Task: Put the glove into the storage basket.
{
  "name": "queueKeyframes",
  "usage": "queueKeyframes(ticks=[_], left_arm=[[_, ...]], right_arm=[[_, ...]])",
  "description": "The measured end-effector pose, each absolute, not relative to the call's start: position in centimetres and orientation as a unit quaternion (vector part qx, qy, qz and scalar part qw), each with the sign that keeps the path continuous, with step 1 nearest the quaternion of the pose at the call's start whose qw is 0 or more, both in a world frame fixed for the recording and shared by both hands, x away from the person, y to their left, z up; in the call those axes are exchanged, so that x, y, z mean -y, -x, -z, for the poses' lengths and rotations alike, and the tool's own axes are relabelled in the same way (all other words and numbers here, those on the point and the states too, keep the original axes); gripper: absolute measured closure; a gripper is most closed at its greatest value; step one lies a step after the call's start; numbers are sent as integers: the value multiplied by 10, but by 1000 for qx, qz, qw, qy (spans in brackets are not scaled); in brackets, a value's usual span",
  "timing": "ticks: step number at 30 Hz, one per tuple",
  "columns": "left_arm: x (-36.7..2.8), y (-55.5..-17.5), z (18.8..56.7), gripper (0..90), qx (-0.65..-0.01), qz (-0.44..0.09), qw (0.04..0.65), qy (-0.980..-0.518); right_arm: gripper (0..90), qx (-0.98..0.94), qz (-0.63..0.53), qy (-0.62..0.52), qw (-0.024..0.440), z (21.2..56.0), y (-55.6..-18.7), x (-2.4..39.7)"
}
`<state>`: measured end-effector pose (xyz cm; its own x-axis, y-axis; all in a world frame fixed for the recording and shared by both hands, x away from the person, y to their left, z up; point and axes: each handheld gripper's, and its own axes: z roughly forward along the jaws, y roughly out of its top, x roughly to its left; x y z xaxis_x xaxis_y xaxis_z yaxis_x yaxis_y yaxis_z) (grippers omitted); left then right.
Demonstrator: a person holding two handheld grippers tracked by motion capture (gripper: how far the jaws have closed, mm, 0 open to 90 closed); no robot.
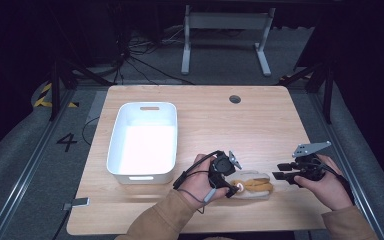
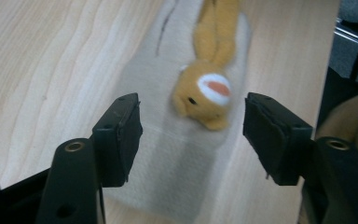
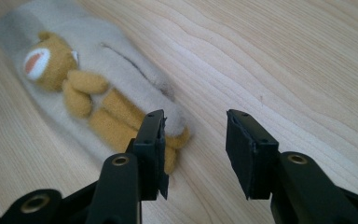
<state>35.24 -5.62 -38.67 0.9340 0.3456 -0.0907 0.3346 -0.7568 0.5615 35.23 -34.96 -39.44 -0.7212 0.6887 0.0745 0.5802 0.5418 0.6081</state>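
A soft toy [image 1: 254, 184], an orange-brown animal on a beige fuzzy pad, lies flat near the table's front edge. My left gripper [image 1: 234, 189] hangs over its head end. In the left gripper view the toy [image 2: 205, 93] lies just beyond the left gripper [image 2: 193, 135], whose jaws stand open and apart from it on either side. My right gripper [image 1: 281, 171] is open to the right of the toy, a little off it. In the right gripper view the toy's foot end [image 3: 121, 116] lies beside one jaw of the right gripper [image 3: 196, 154], with bare wood between the jaws.
A white plastic bin [image 1: 141, 177] stands on the left half of the wooden table [image 1: 230, 125]. A round cable hole [image 1: 235, 99] sits near the far edge. A small grey clip [image 1: 77, 203] hangs at the front left corner. A white frame [image 1: 225, 22] stands on the floor beyond.
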Motion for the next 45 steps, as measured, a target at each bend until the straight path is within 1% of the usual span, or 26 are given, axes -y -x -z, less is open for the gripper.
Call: queueKeyframes(ticks=[7, 10, 20, 24, 30, 34, 41, 45], left_arm=[[69, -356, 394, 296, -172, -6, 309, -935], [77, -357, 398, 262, -165, -5, 304, -938], [97, -364, 422, 238, -155, -15, 275, -949], [100, -365, 430, 211, -152, -22, 263, -952], [104, -367, 437, 211, -152, -8, 253, -955], [106, -368, 439, 233, -146, -5, 251, -957], [107, -365, 440, 321, -133, -11, 245, -960], [106, -364, 440, 393, -133, -15, 243, -961]], right_arm=[[571, -871, -315, -367, 84, 394, -352, 351], [564, -870, -317, -368, 85, 394, -352, 351], [550, -868, -319, -370, 86, 395, -352, 352], [548, -868, -320, -370, 86, 395, -352, 351], [547, -868, -320, -370, 87, 396, -351, 351], [546, -867, -321, -370, 87, 396, -351, 351], [543, -866, -324, -369, 89, 395, -351, 351], [542, -865, -326, -370, 90, 395, -351, 351]])
